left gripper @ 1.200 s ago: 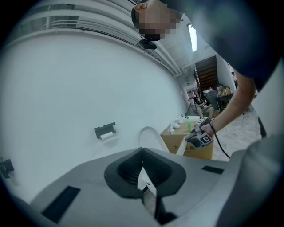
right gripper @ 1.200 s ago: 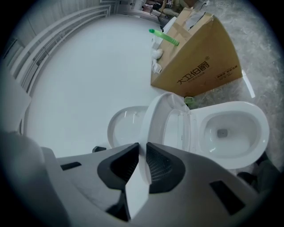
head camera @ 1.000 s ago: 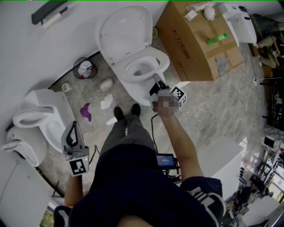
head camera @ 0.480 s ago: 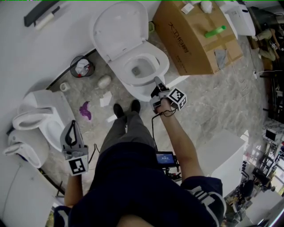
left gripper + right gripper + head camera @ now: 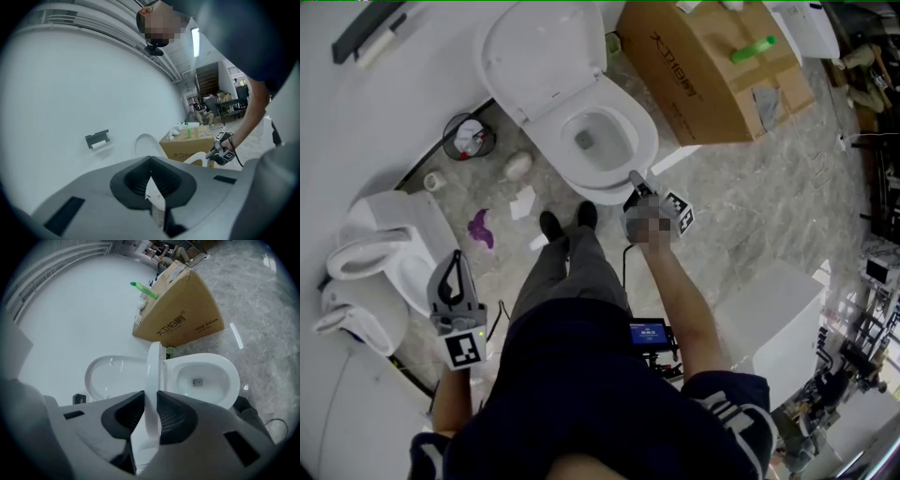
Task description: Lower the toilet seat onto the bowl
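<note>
Black ribbed pads [image 5: 176, 417] of the right gripper [image 5: 151, 394] sit narrow on the front edge of the white toilet seat [image 5: 153, 376], pinching it though the jaws have just been easing apart. The seat hangs tilted between the raised lid [image 5: 112, 376] and the open bowl [image 5: 206, 376], not flat on the rim. Left gripper [image 5: 150, 160] has its jaws closed tip to tip on nothing, low at the person's side near a second toilet [image 5: 384, 253], well apart from the seat; a cardboard box [image 5: 183, 315] stands just beside the bowl.
</note>
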`<state>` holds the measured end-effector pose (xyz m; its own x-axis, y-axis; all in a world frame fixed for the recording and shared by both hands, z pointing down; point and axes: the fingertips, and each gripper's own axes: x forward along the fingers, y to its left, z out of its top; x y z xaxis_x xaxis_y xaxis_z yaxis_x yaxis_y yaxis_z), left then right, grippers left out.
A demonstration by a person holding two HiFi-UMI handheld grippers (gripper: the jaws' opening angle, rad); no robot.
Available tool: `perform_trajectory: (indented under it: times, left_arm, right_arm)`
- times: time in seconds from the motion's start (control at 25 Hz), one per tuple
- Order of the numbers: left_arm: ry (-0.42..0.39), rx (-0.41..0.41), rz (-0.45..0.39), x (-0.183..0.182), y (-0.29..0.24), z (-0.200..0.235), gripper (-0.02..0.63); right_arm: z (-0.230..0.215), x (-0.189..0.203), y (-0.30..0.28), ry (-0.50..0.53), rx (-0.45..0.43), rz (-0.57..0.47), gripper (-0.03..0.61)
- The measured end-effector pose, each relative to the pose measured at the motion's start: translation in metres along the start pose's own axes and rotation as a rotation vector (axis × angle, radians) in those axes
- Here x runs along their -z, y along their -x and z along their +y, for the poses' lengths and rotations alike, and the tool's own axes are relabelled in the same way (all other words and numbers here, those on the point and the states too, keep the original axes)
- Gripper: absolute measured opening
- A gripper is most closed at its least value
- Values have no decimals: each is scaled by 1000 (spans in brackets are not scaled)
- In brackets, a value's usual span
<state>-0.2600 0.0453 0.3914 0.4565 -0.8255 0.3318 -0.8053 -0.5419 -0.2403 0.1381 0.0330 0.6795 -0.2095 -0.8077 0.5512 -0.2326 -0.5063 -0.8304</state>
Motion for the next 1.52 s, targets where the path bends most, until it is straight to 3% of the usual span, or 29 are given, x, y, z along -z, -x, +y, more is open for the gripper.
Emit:
perform_trajectory:
  times: [0.24, 0.72, 1.52]
  left_arm:
    - [-8, 60, -3, 3, -15, -16, 25]
    - [19, 249, -103, 1, -71, -87, 25]
    - [5, 425, -65, 32, -119, -166, 25]
  right_arm:
    - [-37, -1, 3, -13, 20, -2, 101]
    - [-86, 0, 1, -27, 36, -5, 106]
    - [-161, -1, -11, -35, 58, 4, 110]
